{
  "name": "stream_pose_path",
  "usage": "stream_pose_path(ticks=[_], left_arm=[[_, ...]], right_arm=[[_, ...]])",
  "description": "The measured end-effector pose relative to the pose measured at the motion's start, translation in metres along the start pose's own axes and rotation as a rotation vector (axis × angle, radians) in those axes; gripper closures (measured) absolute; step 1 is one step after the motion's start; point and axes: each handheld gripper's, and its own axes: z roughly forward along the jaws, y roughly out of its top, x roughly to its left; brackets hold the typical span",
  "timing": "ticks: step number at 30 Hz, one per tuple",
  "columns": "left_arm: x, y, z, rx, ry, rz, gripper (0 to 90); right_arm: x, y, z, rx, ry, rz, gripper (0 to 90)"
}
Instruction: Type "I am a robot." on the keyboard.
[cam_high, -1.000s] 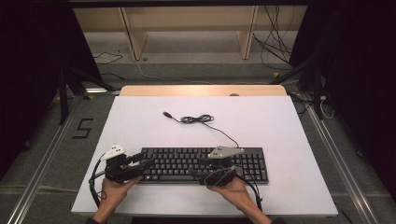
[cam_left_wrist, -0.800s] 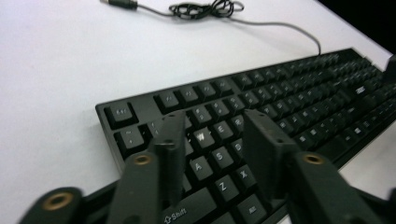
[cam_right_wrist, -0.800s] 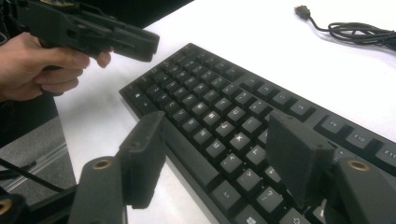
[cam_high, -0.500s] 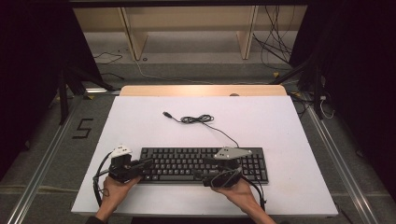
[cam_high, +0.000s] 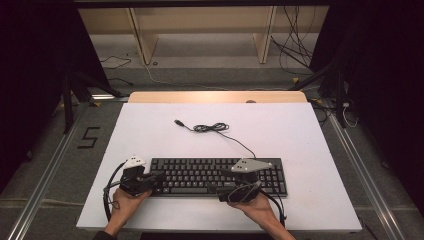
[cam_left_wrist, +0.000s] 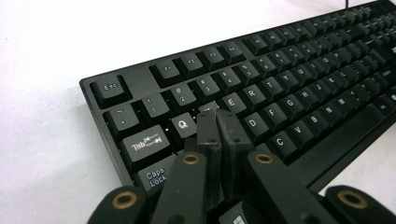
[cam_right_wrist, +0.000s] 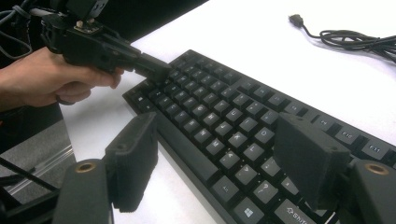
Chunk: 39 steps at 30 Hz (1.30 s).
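Note:
A black keyboard (cam_high: 217, 176) lies flat near the table's front edge. Its cable (cam_high: 210, 128) runs back to a loose coil with the USB plug (cam_high: 177, 122) free on the table. My left gripper (cam_left_wrist: 217, 116) is shut, its jaws having just closed with nothing between them. Its tips rest at the keys below Q and W, at the keyboard's left end (cam_high: 161, 176). My right gripper (cam_right_wrist: 219, 154) is open and its jaws have just widened. One pad (cam_right_wrist: 135, 158) hangs off the keyboard's front edge and the other (cam_right_wrist: 308, 158) stands over the bottom key rows.
The white table top (cam_high: 310, 140) stretches behind and to both sides of the keyboard. A wooden strip (cam_high: 215, 97) runs along its far edge. Black cables trail from both grippers beside the person's hands (cam_high: 125, 202).
Both hands have stayed at the keyboard's front edge. The right gripper's grey plate has shifted slightly to the right. The keyboard and its cable have not moved.

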Motion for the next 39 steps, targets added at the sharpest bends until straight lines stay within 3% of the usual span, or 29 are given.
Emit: stream_pose_path(ticks=[7,17,26,34,39], left_arm=[[0.001,-0.001,0.004,0.033,0.008,0.007,88.8],[0.002,0.000,0.004,0.030,-0.007,-0.005,88.8],[-0.001,0.003,-0.013,-0.077,-0.044,-0.014,75.1],[-0.004,0.004,-0.018,-0.140,-0.074,-0.027,49.9],[-0.008,0.004,-0.021,-0.182,-0.094,-0.011,42.2]], right_arm=[[0.001,0.000,0.001,0.001,0.002,-0.003,31.4],[0.001,0.000,0.001,0.002,-0.001,-0.004,31.5],[0.000,0.000,0.002,-0.006,-0.009,-0.003,31.3],[-0.001,-0.001,0.007,-0.010,-0.009,-0.004,30.6],[-0.001,-0.001,0.010,-0.006,-0.006,-0.002,30.5]])
